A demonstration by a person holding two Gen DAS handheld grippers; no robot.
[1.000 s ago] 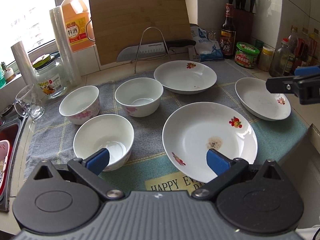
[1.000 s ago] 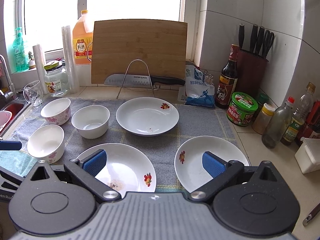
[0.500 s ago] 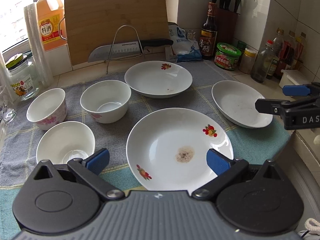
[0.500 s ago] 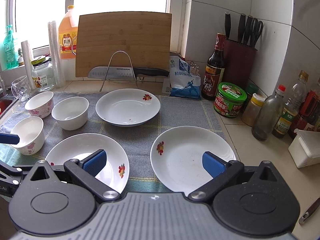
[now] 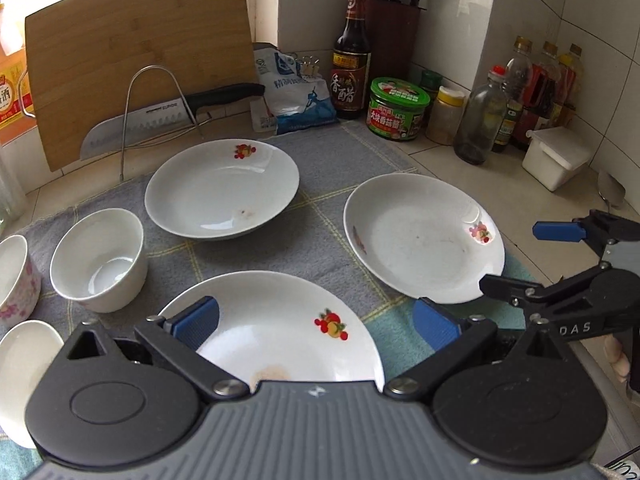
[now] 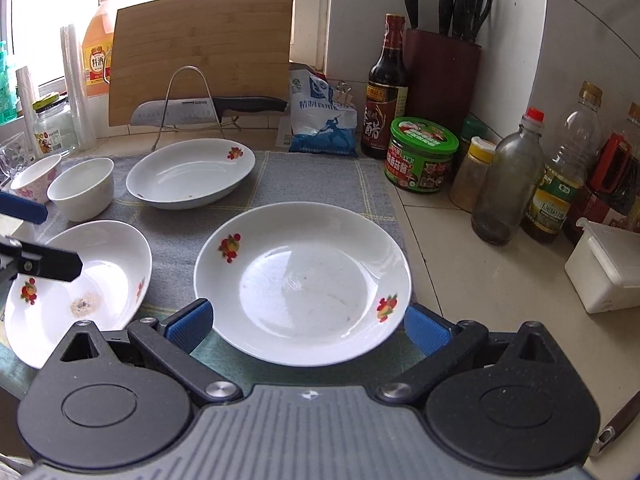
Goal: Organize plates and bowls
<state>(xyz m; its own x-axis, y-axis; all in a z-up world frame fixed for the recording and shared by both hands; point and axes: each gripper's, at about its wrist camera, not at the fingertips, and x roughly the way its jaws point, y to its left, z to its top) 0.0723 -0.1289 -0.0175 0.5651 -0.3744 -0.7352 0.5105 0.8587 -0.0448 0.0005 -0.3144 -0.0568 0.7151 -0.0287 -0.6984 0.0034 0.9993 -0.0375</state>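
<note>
Three white plates with fruit prints lie on a grey cloth (image 5: 320, 216). My left gripper (image 5: 316, 326) is open and empty, low over the near plate (image 5: 288, 332), which has a brown stain. My right gripper (image 6: 306, 326) is open and empty, its fingers either side of the near rim of the right plate (image 6: 304, 280), also in the left wrist view (image 5: 424, 236). The far plate (image 5: 222, 188) lies behind. Three white bowls stand left: a plain one (image 5: 98, 258), a pink-flowered one (image 5: 12, 272) and a near one (image 5: 20, 364).
A cutting board (image 5: 136, 56), a knife on a wire rack (image 5: 160, 120), a salt bag (image 5: 292, 92), a sauce bottle (image 5: 352, 56), a green jar (image 5: 396, 108), bottles (image 6: 504, 184) and a white box (image 6: 608, 268) line the back and right of the counter.
Both grippers have moved forward and right. The left one now sits over the stained near plate. The right one has closed in on the right plate's near rim.
</note>
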